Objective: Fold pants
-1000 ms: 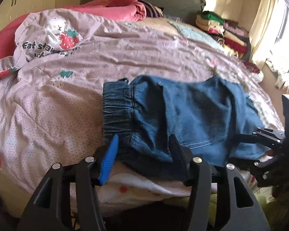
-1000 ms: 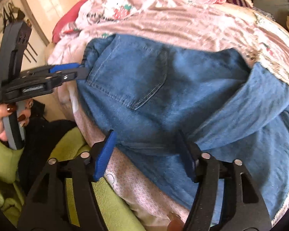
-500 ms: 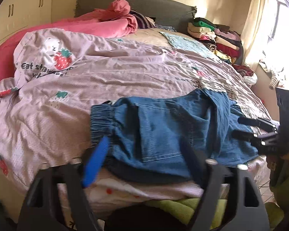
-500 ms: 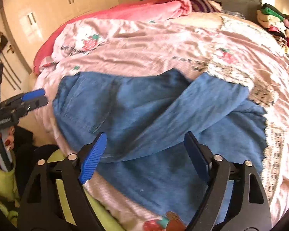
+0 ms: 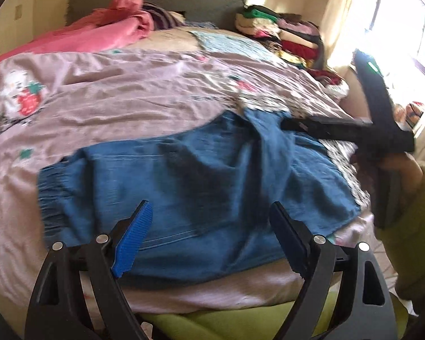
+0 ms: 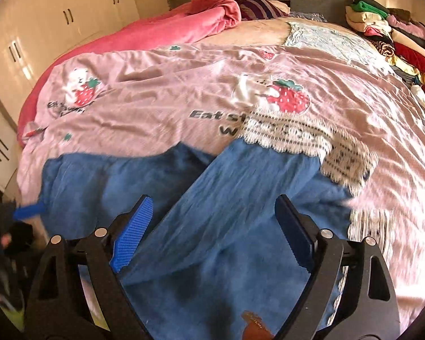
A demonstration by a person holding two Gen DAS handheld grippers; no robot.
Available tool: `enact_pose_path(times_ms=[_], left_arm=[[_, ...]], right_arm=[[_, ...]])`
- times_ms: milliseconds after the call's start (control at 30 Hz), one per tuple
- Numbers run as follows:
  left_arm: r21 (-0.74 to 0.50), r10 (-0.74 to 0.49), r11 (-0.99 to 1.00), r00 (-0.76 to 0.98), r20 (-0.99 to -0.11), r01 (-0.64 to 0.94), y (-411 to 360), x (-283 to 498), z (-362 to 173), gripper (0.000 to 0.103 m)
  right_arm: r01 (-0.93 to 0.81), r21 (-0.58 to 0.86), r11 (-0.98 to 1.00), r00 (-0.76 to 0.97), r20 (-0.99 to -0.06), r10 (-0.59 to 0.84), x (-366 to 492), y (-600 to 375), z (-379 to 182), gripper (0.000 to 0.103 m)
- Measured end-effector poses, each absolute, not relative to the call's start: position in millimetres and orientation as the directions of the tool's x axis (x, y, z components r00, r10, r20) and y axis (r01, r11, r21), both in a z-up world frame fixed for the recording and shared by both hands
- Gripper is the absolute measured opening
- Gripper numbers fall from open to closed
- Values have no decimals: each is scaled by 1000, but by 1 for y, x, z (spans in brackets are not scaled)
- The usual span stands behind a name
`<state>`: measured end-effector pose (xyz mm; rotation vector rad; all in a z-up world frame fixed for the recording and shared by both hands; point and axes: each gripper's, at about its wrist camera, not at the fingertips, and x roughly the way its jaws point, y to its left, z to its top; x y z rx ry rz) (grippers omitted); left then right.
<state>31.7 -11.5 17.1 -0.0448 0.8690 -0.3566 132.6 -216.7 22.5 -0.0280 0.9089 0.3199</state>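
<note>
— Pink strawberry bedspread (image 6: 161,119) all over, and where are the pants?

— Blue pants (image 5: 201,187) lie crumpled at the near edge, just past the left gripper (image 5: 209,238), waistband off to its left, legs running toward the right gripper (image 6: 212,235).

— Holding anything?

— No. Left stands wide, empty. Right's jaws are opening, denim beneath them, nothing pinched.

— Behind?

— Folded clothes stack (image 6: 393,36), far right.

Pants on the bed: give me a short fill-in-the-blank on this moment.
1. The pants are ____ in colour.
2. The quilt under them has a ____ printed beside a white bear.
3. Between the left gripper fingers there is ____ held.
4. The stack of folded clothes sits by the ____.

Missing: blue; strawberry; nothing; headboard
</note>
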Motion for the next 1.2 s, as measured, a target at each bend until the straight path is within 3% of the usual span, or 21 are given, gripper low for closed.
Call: enact_pose_path(times_ms=[333, 400, 567, 833, 967, 1067, 1100, 1200], left_arm=[[-231, -405, 902, 535, -741, 364, -69, 63, 0, 81], [-231, -405, 902, 529, -745, 365, -76, 71, -5, 71], [-277, -447, 876, 449, -773, 396, -91, 86, -27, 20], [-214, -440, 852, 431, -788, 478, -116, 70, -40, 18], [-238, -457, 847, 423, -783, 474, -113, 70, -40, 18], [-251, -464, 847, 420, -780, 469, -109, 72, -38, 19], [-254, -465, 847, 420, -779, 467, -108, 73, -38, 19], [-264, -471, 846, 418, -777, 463, -103, 73, -38, 20]], right_arm=[[-260, 33, 965, 557, -812, 177, 191, -203, 10, 82], [-263, 23, 965, 554, -815, 170, 199, -199, 8, 82], [-248, 7, 969, 537, -831, 144, 224, -195, -1, 82], [-166, -3, 986, 486, -870, 79, 268, -194, -31, 81], [-145, -84, 986, 524, -852, 4, 274, -201, -38, 38], [-136, -31, 990, 548, -835, 49, 266, -217, -29, 13], [-134, -22, 991, 557, -829, 58, 262, -223, -25, 9], [-112, 32, 993, 584, -806, 92, 246, -245, -10, 8]])
